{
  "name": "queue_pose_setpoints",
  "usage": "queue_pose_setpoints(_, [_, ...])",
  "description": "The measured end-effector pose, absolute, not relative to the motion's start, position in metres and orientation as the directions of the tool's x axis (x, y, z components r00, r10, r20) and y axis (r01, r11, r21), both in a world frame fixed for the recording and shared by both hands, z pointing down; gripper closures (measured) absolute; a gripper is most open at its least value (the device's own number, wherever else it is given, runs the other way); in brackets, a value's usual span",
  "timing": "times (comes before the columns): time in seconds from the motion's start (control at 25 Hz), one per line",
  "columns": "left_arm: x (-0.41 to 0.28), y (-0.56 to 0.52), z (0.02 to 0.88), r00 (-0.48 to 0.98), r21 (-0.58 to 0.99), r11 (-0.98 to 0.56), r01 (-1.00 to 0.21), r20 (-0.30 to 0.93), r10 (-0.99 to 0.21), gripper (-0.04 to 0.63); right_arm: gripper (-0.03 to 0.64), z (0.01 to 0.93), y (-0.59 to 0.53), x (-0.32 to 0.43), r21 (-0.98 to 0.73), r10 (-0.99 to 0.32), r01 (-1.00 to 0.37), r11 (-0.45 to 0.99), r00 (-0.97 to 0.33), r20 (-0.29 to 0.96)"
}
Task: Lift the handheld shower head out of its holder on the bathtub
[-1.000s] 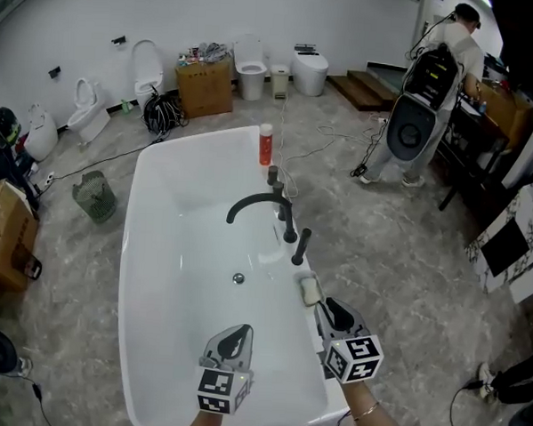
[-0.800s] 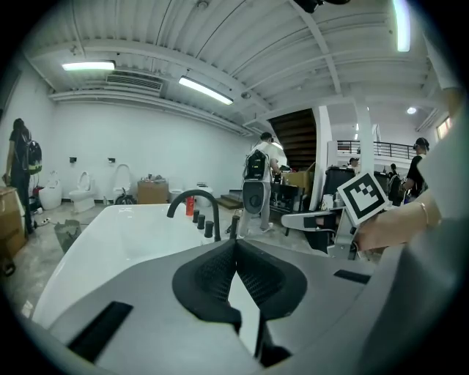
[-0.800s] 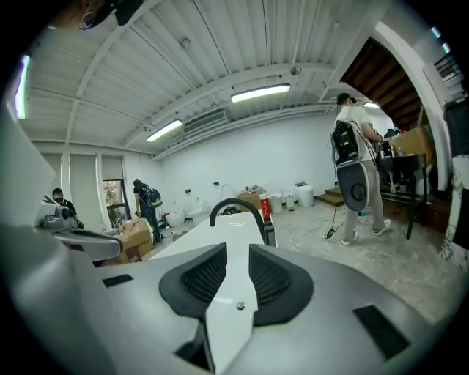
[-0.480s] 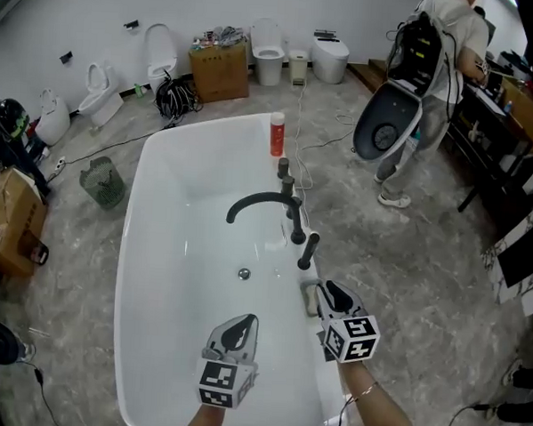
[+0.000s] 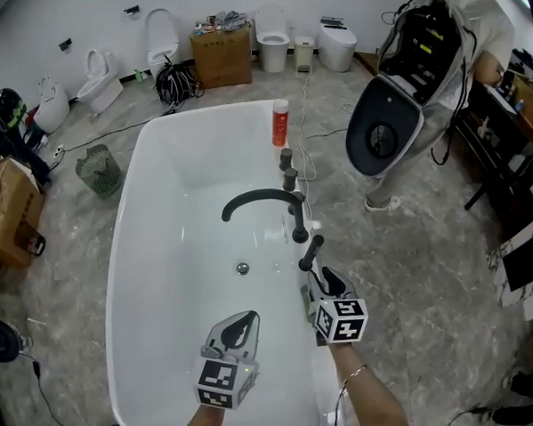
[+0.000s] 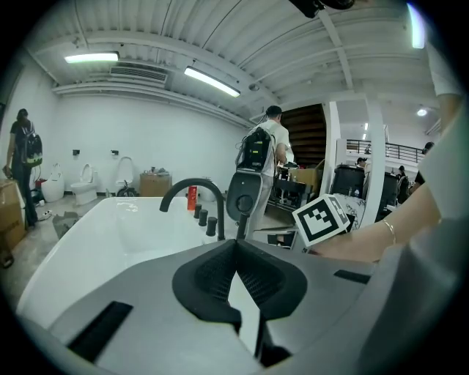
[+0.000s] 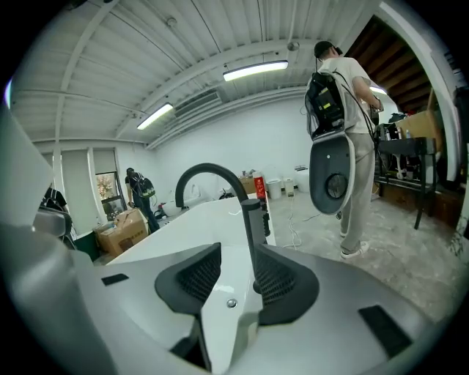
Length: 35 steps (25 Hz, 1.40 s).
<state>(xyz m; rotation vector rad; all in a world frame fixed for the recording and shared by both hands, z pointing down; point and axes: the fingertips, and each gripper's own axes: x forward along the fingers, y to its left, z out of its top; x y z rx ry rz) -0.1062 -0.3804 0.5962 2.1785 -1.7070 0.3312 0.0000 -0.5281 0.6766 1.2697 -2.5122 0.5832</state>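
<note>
At the bathtub point(image 5: 181, 234) rim | shower head point(image 7: 251, 223) upright between right tongs point(image 7: 236, 256), just opened wider | left tongs point(image 6: 235, 243) pressed together

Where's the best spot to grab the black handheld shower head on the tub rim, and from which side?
Grip the handheld shower head high on its shaft, coming level from the near end of the bathtub, pads either side: it stands upright on the rim, so should lift straight up. The right tool, jaws just opened, has it at their mouth, ungripped.
</note>
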Motion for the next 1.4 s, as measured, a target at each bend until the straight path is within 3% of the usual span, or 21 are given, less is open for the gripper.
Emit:
queue_pose_setpoints(0.72, [-0.134, -0.436, 0.649, 0.236, 0.192, -0.168, -0.967, 0.425, -0.874, 0.575, 0.419, 0.758, -0.609, -0.035, -0.159, -0.681, -0.832, 0.531, -0.531, 0.504])
queue_pose_setpoints(1.04, [-0.15, -0.443, 0.656, 0.223, 0.199, -0.149, -0.969, 0.428, -0.876, 0.575, 0.472, 0.769, -0.627, -0.046, -0.124, -0.696, -0.854, 0.506, -0.489, 0.526])
queue_pose_setpoints(1.4, [-0.152, -0.446, 0.65, 0.225, 0.206, -0.149, -0.967, 0.42, -0.879, 0.575, 0.48, 0.768, -0.626, -0.046, -0.103, -0.695, -0.854, 0.511, -0.481, 0.534])
